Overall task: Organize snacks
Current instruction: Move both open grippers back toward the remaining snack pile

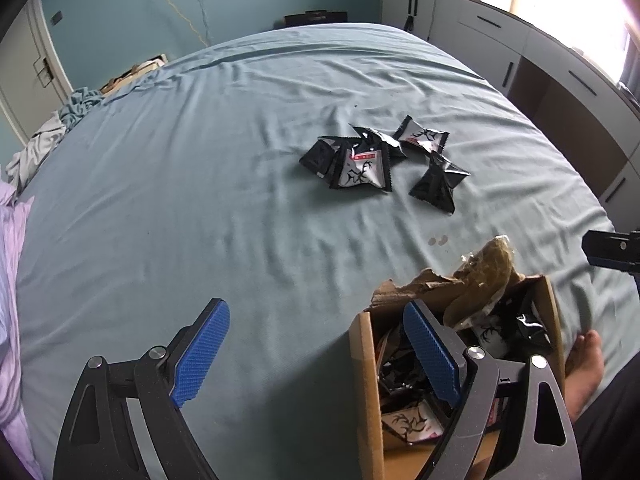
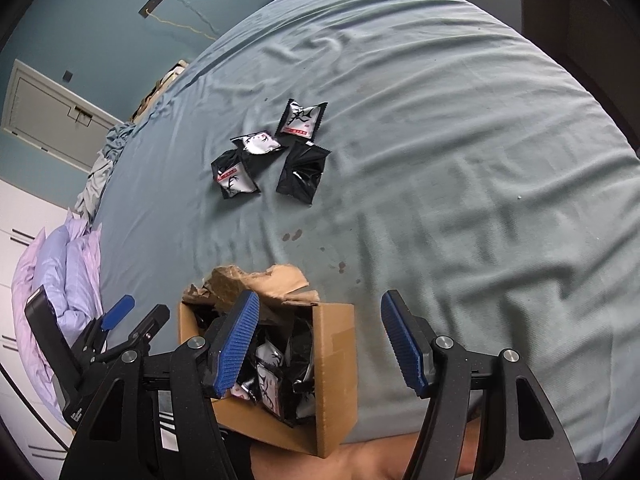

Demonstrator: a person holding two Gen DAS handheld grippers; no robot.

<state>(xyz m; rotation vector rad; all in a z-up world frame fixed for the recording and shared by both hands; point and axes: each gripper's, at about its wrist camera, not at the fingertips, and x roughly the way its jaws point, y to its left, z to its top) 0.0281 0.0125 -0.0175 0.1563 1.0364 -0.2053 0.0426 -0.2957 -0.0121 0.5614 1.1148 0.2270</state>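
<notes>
Several black-and-white snack packets lie in a loose pile on the blue bedsheet; they also show in the right wrist view. An open cardboard box with torn flaps holds more packets at the near edge of the bed; it also shows in the right wrist view. My left gripper is open and empty, its right finger over the box's left side. My right gripper is open and empty, hovering over the box, left finger above the packets inside.
The bed fills both views. Crumpled bedding and lilac pillows lie at the left. White cabinets stand along the right. A bare foot rests beside the box.
</notes>
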